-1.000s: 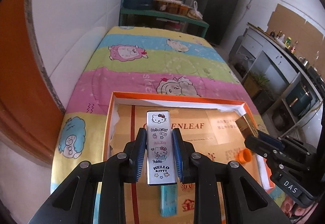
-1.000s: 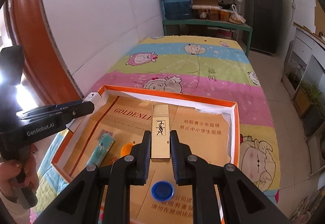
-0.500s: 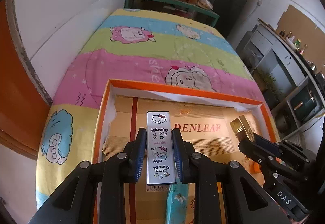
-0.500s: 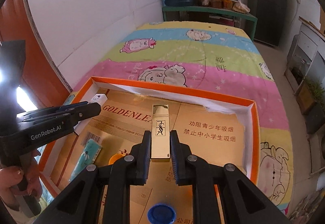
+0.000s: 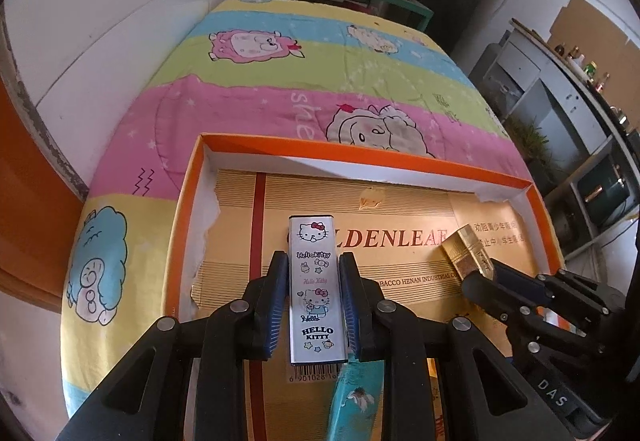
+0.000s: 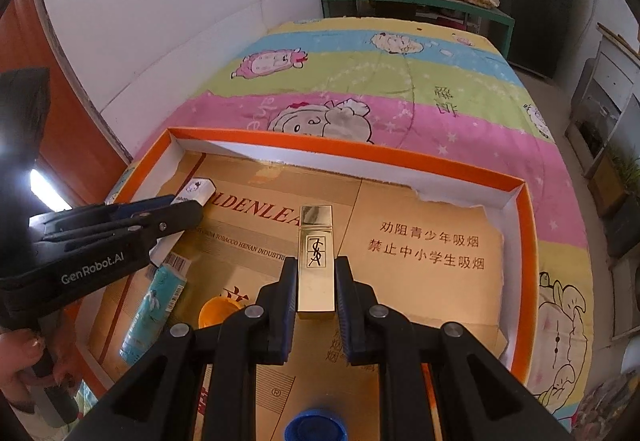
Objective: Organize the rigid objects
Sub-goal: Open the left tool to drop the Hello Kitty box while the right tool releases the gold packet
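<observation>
Grippers both clamped: my left gripper (image 5: 314,305) pinches the Hello Kitty case (image 5: 316,285), my right gripper (image 6: 316,293) the gold lipstick (image 6: 316,261), orange tray (image 6: 400,155) beneath both.

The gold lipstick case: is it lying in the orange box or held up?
Held up. The right hand-held gripper clamps the gold lipstick case between its fingers, above the orange box.

Blue cap (image 6: 316,426) cut off below.
</observation>
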`<state>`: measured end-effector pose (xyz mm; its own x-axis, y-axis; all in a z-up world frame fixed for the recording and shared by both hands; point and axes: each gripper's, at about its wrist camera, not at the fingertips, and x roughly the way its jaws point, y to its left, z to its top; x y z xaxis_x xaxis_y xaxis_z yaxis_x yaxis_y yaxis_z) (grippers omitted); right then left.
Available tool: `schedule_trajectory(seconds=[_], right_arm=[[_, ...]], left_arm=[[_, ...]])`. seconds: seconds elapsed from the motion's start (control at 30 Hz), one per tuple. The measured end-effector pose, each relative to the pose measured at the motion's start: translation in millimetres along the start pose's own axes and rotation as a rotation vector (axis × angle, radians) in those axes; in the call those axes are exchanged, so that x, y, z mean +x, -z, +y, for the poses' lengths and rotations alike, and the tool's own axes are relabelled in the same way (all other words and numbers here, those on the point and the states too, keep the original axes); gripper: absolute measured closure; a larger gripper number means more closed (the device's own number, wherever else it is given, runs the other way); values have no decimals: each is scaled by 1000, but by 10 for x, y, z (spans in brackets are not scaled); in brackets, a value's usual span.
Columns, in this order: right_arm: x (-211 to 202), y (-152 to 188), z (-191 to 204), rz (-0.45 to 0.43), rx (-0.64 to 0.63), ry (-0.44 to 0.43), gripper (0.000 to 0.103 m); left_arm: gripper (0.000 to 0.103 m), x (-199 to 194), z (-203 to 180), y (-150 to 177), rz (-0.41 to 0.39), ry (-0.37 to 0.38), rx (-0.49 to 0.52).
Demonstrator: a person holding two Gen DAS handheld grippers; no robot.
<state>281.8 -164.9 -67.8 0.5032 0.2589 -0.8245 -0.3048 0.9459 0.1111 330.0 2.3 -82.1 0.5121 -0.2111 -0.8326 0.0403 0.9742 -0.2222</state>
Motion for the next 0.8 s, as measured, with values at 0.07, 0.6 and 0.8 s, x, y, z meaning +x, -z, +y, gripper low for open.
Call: schedule_trajectory(seconds=[0.07, 0.6, 0.8], right_arm=[[18, 2, 12, 10, -6, 6, 85], [-15, 18, -1, -1, 5, 28, 63], [-125, 51, -28, -24, 20, 34, 63]], left_arm=[[74, 6, 6, -5, 1, 13, -3], [68, -102, 44, 13, -41, 46, -30], [68, -307, -17, 30, -85, 20, -2]])
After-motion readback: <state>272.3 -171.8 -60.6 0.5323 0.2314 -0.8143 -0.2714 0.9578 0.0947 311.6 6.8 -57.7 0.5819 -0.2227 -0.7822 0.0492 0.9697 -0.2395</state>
